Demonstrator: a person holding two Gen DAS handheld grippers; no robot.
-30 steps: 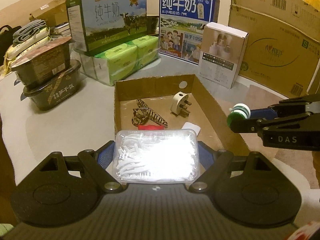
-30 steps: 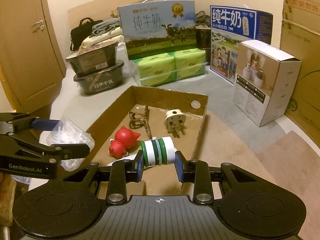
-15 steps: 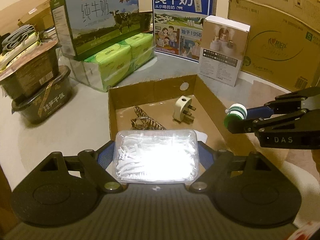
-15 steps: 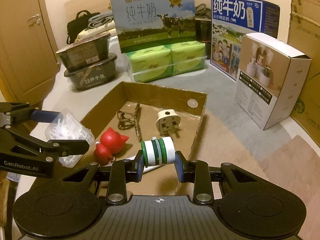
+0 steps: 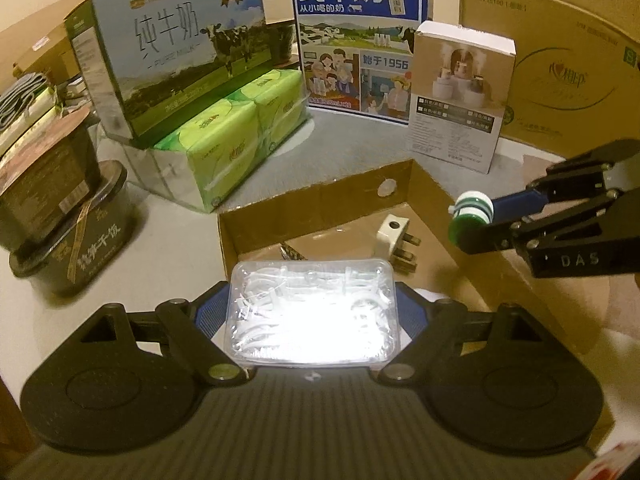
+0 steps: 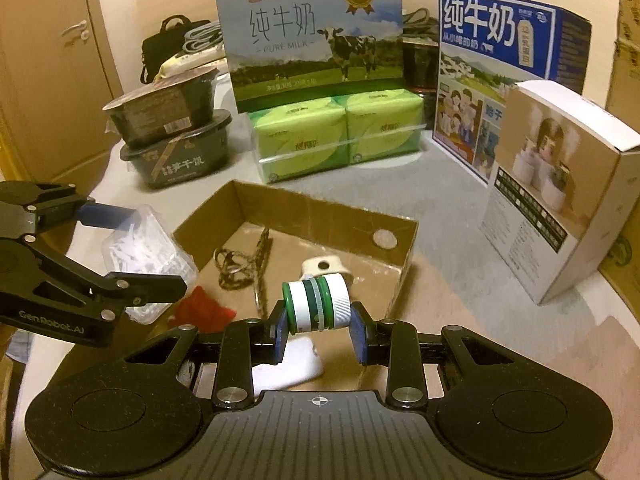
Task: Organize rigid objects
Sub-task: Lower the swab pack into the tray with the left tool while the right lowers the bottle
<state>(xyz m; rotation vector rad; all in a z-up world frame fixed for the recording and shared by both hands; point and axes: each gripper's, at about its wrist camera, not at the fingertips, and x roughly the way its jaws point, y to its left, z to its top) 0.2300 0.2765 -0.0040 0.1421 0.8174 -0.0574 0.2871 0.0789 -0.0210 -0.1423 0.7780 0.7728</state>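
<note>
My left gripper (image 5: 314,314) is shut on a clear plastic box of white floss picks (image 5: 314,312), held over the near end of the open cardboard tray (image 5: 312,206). My right gripper (image 6: 318,330) is shut on a small white and green bottle (image 6: 318,304), held sideways above the tray (image 6: 316,212). From the left wrist view the bottle (image 5: 470,210) hangs over the tray's right wall. Inside the tray lie a white plug (image 5: 396,238), a patterned hair clip (image 6: 244,264), a red figure (image 6: 204,312) and a small white piece (image 6: 296,368).
Two milk cartons (image 6: 312,40) (image 6: 492,64), green tissue packs (image 6: 340,132), a white humidifier box (image 6: 556,184) and stacked dark food bowls (image 6: 172,136) ring the tray on the grey surface. A big cardboard box (image 5: 560,52) stands at the right.
Both grippers have moved forward over the tray with their loads. The tray's contents sit closer and lower in both views; the red figure is now hidden behind the floss box in the left view.
</note>
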